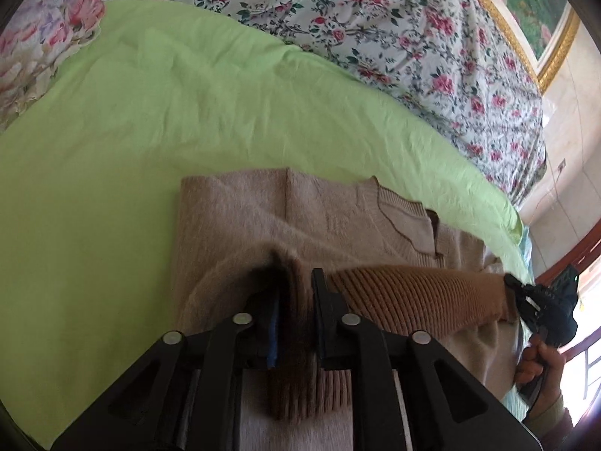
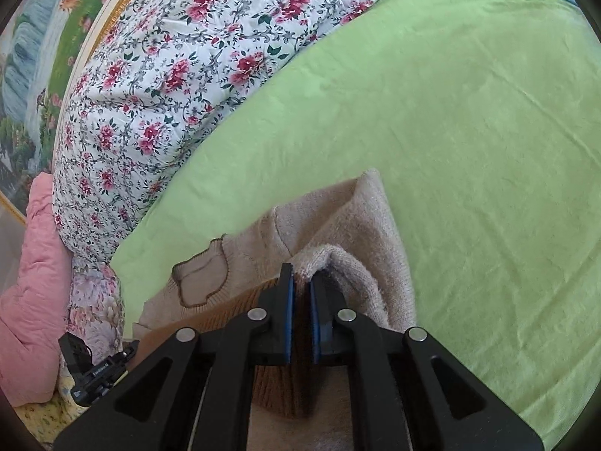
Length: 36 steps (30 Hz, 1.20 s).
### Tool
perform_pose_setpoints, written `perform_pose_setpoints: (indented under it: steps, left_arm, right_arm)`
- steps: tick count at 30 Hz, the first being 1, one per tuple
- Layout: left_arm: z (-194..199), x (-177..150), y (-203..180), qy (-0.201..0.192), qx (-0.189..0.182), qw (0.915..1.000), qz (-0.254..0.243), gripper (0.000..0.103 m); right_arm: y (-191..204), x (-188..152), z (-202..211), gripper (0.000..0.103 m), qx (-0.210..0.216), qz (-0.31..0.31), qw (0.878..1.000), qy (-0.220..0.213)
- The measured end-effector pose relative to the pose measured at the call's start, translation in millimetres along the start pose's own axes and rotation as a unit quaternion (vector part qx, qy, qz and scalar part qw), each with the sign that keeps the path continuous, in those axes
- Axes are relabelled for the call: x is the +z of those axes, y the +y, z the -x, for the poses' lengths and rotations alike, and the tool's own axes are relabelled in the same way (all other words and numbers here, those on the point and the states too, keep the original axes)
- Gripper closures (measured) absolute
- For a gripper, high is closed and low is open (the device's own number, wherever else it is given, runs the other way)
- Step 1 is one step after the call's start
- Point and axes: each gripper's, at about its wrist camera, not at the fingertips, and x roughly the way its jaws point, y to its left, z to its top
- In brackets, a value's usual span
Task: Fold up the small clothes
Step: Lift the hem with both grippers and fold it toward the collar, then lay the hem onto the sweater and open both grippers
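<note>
Because it is a soft, fluffy knit, the sweater [image 1: 240,218] will likely sag and drape from wherever it is pinched, light enough for two grips yet thick where layers pile up, so I judge the ribbed brown hem [image 1: 413,300] to be the sensible place to take it: the ribbing is firmer and less slippery than the fuzzy body. It lies on the green sheet [image 1: 112,150] near the person, its lower part brought over the chest toward the far side, the hem stretched across from left to right. The left gripper [image 1: 295,300] has the hem's left end between its jaws, which stand a little apart with the bunched knit filling the gap, so the hold looks loose. The right gripper [image 2: 300,293] is nearly closed, its blue pads pinching the right end of the hem and a fold of beige body. The sweater is pale beige with a round ribbed neckline [image 1: 405,221] edged in a darker line, a short slit at the collar, and faint stitching on the chest. A flowered quilt [image 1: 375,37] is heaped beyond the sheet on the far side.
</note>
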Motion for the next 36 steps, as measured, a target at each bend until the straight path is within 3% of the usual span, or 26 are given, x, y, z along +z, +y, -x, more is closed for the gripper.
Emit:
perform_pose_setpoints:
  steps: [4, 7, 9, 11, 15, 19, 21, 25, 28, 30, 33, 36]
  left_arm:
    - [34.5, -25.9, -16.7, -0.003, -0.01, 0.9993, -0.036, 0.073]
    - [54.3, -64.6, -41.2, 0.015, -0.053, 0.9962, -0.068, 0.069]
    - [55.3, -85.9, -59.3, 0.036, -0.083, 0.9921, -0.086, 0.069]
    - [47.3, -97.9, -74.7, 0.058, -0.098, 0.9881, -0.103, 0.069]
    - [19.6, -99.4, -92.8, 0.087, -0.073, 0.9844, -0.135, 0.069]
    - [-5.5, -76.4, -94.4, 0.117, -0.068, 0.9808, -0.14, 0.069]
    - [-12.1, -59.0, -93.1, 0.112, -0.071, 0.9797, -0.15, 0.069]
    - [-31.1, -12.0, -74.5, 0.097, -0.04, 0.9857, -0.132, 0.069]
    - [-47.7, 18.8, -53.9, 0.079, 0.011, 0.9912, -0.105, 0.072]
    - [-53.2, 33.6, -39.9, 0.069, 0.016, 0.9945, -0.077, 0.073]
    - [-53.8, 48.0, -13.3, 0.051, 0.016, 0.9983, -0.023, 0.076]
    - [-46.2, 48.0, 1.6, 0.031, 0.024, 0.9992, -0.002, 0.076]
  right_arm:
    - [10.9, -8.7, 32.4, 0.081, -0.007, 0.028, 0.999, -0.018]
    - [30.5, -29.1, 60.7, 0.08, 0.013, 0.08, 0.997, -0.016]
    - [49.9, -45.1, 64.0, 0.08, 0.037, 0.134, 0.99, 0.013]
    - [74.3, -68.8, 55.7, 0.08, 0.056, 0.204, 0.975, 0.067]
    - [104.3, -99.4, 22.7, 0.08, 0.092, 0.273, 0.943, 0.164]
    - [114.0, -101.9, -16.2, 0.08, 0.062, 0.298, 0.927, 0.217]
    - [115.0, -92.9, -34.2, 0.08, 0.041, 0.303, 0.925, 0.227]
    - [112.1, -58.1, -57.5, 0.08, -0.004, 0.286, 0.937, 0.2]
    - [99.6, -27.0, -70.2, 0.08, -0.028, 0.244, 0.953, 0.176]
    - [91.8, -11.0, -72.7, 0.08, -0.077, 0.229, 0.96, 0.141]
    - [72.9, 10.5, -61.0, 0.08, -0.083, 0.165, 0.979, 0.084]
    - [59.1, 16.9, -40.1, 0.08, -0.104, 0.131, 0.985, 0.029]
